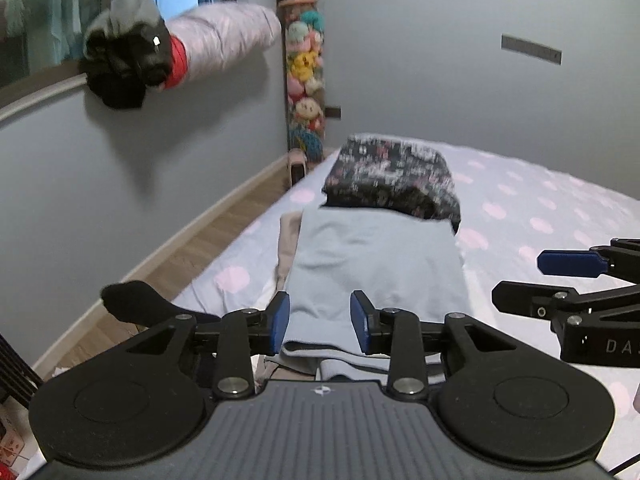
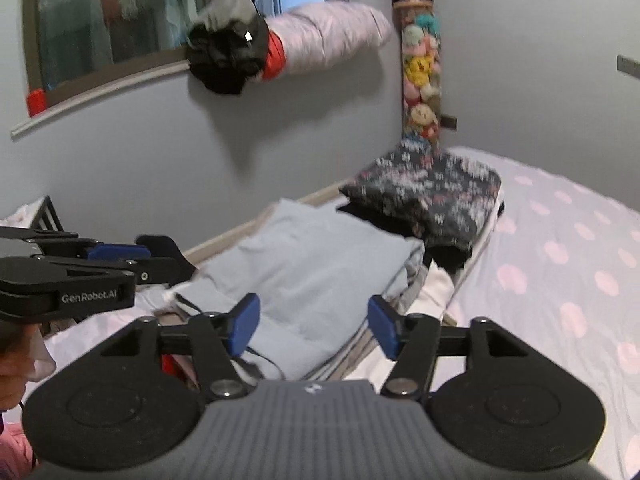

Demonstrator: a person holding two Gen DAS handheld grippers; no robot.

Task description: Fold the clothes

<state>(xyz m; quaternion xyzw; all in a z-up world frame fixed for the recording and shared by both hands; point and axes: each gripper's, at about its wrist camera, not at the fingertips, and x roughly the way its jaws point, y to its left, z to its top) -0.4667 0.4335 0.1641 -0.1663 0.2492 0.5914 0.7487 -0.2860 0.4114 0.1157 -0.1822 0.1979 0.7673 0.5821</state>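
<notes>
both grippers hang above the bed with their blue pads apart and nothing pressed between them. left gripper [image 1: 320, 322] stands at a middling gap over the near edge of the light blue garment [image 1: 372, 264], pads clear of the cloth. right gripper [image 2: 314, 326] stands wider, also above the same garment [image 2: 320, 272], not touching it. each gripper shows in the other's view, at the frame edge.

light blue garment lies folded flat on the bedsheet [image 1: 540, 216], white with pink dots, on top of a beige piece [image 1: 286, 248] that shows along its left side. dark patterned garment [image 1: 392, 178] sits folded at the far end of the blue one, overlapping its far edge.

rolled pink bundle [image 1: 224, 40] with dark cloth at its end projects from the window ledge. column of plush toys [image 1: 306, 76] stands in the room corner, a panda on top. some blur across both views
</notes>
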